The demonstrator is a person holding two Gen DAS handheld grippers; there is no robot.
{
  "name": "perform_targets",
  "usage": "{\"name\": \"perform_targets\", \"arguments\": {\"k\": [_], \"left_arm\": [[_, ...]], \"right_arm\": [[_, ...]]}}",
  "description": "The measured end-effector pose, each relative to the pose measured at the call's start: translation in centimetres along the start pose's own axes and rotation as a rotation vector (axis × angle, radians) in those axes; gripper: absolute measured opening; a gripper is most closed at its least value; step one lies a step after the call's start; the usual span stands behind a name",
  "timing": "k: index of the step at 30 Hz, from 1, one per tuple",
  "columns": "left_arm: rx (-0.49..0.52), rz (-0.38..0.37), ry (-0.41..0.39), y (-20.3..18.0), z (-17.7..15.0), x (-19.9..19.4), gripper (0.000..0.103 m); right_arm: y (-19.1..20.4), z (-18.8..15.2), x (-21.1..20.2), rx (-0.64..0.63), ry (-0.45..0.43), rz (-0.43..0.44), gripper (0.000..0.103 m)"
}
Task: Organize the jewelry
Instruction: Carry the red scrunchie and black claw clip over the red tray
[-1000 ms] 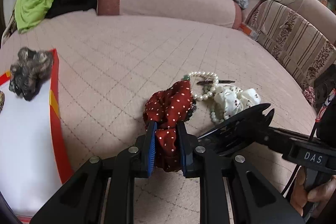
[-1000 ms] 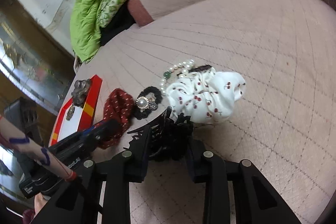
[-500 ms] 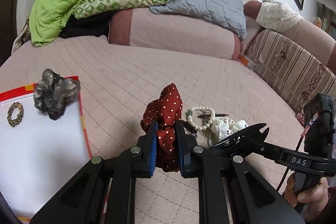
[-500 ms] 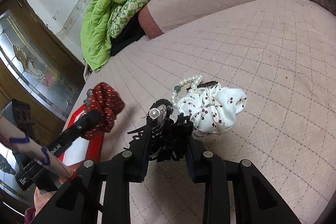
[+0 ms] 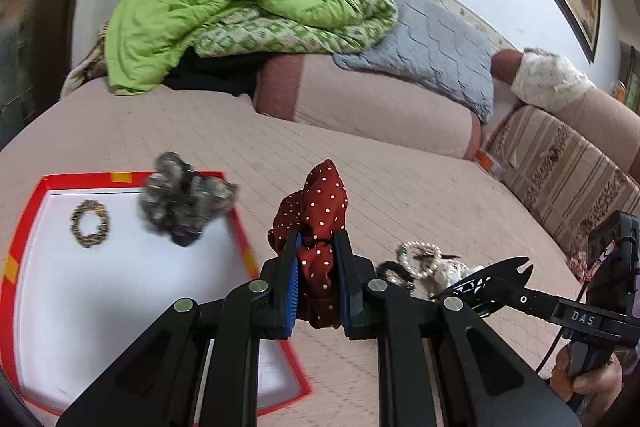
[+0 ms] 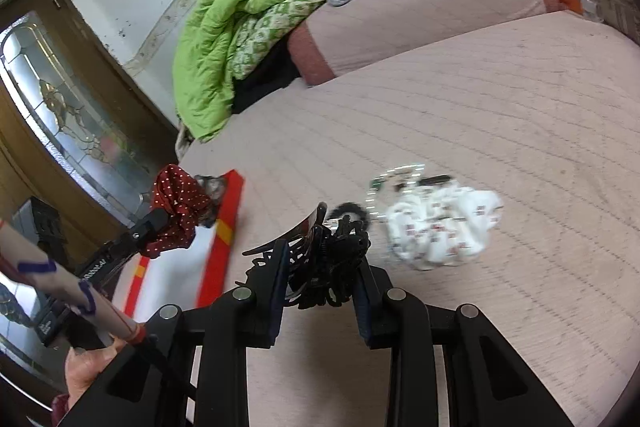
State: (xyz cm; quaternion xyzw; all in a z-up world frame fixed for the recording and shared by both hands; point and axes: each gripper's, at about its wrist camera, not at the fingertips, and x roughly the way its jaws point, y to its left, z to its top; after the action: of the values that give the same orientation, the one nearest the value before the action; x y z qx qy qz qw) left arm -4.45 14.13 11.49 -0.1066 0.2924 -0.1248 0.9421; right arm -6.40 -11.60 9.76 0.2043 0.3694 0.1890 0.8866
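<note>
My left gripper (image 5: 316, 267) is shut on a red polka-dot scrunchie (image 5: 320, 211) and holds it in the air beside the red-rimmed white tray (image 5: 128, 311). A grey scrunchie (image 5: 184, 203) and a beaded bracelet (image 5: 90, 223) lie in the tray. My right gripper (image 6: 320, 267) is shut on a black hair claw clip (image 6: 328, 259), lifted above the bed. On the bed lie a white cherry-print scrunchie (image 6: 440, 227), a pearl bracelet (image 5: 420, 259) and a black hair tie (image 6: 352, 211). The red scrunchie (image 6: 176, 211) and the tray (image 6: 224, 235) also show in the right wrist view.
A pink quilted bed cover (image 5: 400, 187) carries everything. A bolster (image 5: 360, 103), a green quilt (image 5: 224, 15) and a grey pillow (image 5: 432, 51) lie at the back. A striped sofa (image 5: 568, 167) stands on the right. A person's hand (image 6: 88, 367) holds the left gripper's handle.
The left gripper has lifted the red scrunchie off the bed and carried it left, up to the tray's edge. The right gripper has risen a little with the black clip.
</note>
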Motion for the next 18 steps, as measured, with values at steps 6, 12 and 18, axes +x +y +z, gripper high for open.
{"name": "perform_targets", "arguments": {"k": [6,12,18], "left_arm": [[-0.053,0.042,-0.033,3.8,0.3,-2.4,0.016],[-0.115,0.096,-0.054,8.3,0.2,-4.9,0.016],[-0.181,0.155,-0.071,12.3,-0.1,-6.6,0.016]], "right_arm": [[4.5,0.7,1.2,-0.049,0.015,0.054,0.032],[9.1,0.8,3.7,-0.091,0.051,0.102,0.032],[12.7,0.1,6.6,-0.120,0.100,0.139,0.032]]}}
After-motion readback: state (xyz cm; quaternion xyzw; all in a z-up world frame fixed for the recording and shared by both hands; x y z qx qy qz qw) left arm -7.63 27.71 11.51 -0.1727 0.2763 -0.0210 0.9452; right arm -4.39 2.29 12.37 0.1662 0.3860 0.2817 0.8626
